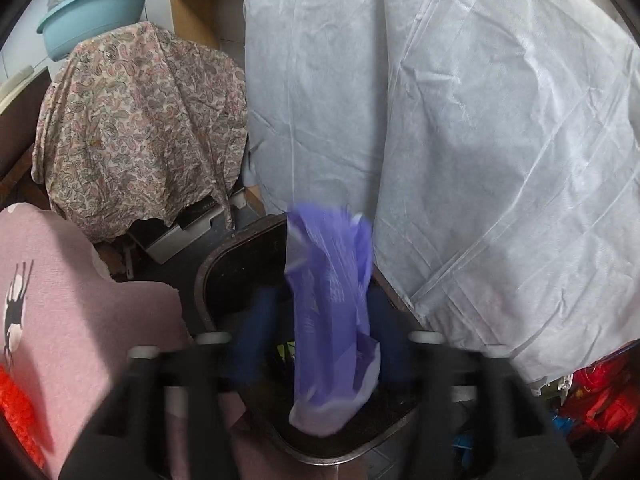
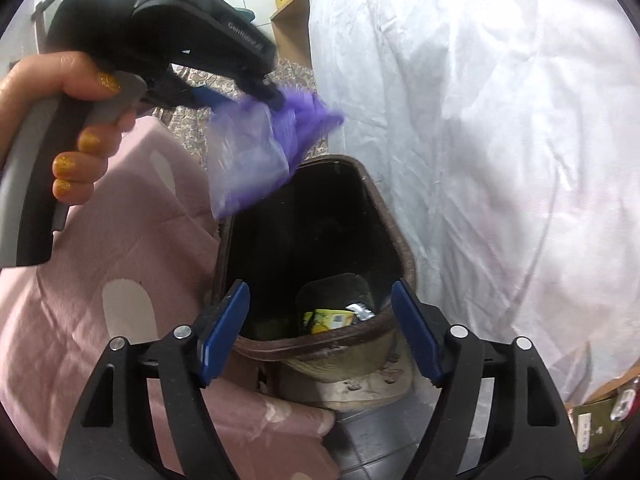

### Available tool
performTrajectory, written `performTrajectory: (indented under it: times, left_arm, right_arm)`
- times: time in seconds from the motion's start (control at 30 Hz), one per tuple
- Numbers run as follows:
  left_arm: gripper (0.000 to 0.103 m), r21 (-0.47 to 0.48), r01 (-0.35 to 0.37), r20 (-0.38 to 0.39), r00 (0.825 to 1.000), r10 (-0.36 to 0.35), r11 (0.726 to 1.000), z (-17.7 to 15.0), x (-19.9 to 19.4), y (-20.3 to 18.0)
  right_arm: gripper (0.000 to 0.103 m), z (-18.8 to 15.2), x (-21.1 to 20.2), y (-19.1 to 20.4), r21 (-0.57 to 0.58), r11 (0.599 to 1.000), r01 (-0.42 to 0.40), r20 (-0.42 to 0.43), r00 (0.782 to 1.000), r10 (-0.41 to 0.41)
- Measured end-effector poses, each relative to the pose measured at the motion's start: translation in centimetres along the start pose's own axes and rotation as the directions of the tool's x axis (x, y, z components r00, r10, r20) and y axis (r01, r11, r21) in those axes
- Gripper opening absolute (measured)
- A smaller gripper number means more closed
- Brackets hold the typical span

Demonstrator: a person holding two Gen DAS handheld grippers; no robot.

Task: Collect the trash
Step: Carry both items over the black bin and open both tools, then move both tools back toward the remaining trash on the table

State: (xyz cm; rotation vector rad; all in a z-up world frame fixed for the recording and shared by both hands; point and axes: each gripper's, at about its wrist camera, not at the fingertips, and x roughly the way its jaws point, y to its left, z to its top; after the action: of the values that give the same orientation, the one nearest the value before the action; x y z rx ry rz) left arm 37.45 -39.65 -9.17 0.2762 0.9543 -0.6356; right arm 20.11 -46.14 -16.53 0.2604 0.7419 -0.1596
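A purple plastic bag (image 1: 332, 312) hangs between the blurred blue fingers of my left gripper (image 1: 324, 344), right over the open brown trash bin (image 1: 208, 276). The jaws stand apart, so the hold is unclear. In the right wrist view the left gripper (image 2: 244, 96) touches the top of the bag (image 2: 260, 156) above the bin's rim (image 2: 400, 240). My right gripper (image 2: 320, 332) is open and empty, just above the bin's near rim. A yellow wrapper (image 2: 330, 318) lies at the bottom of the bin.
A white fabric cover (image 1: 460, 120) hangs close behind and right of the bin. Pink bedding (image 2: 120, 280) lies left of it. A paisley cloth (image 1: 140, 128) covers furniture at the back left, with a teal basin (image 1: 96, 12) above. Red items (image 1: 600, 396) lie at the lower right.
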Motion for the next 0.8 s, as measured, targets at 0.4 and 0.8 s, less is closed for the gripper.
performTrajectory:
  times: [0.4, 0.8]
  left_arm:
    - [0.092, 0.011, 0.106, 0.213, 0.971, -0.106, 0.994, -4.4, -12.4, 2.7]
    - [0.097, -0.008, 0.026, 0.4, 0.916, -0.02, 1.0, -13.8, -24.9, 9.0]
  right_arm:
    - [0.085, 1.4, -4.4, 3.6, -0.114, 0.993, 0.014, 0.072, 0.997, -0.005]
    - [0.096, 3.2, -13.0, 14.0, -0.269, 0.957, -0.106, 0.214, 0.962, 0.167]
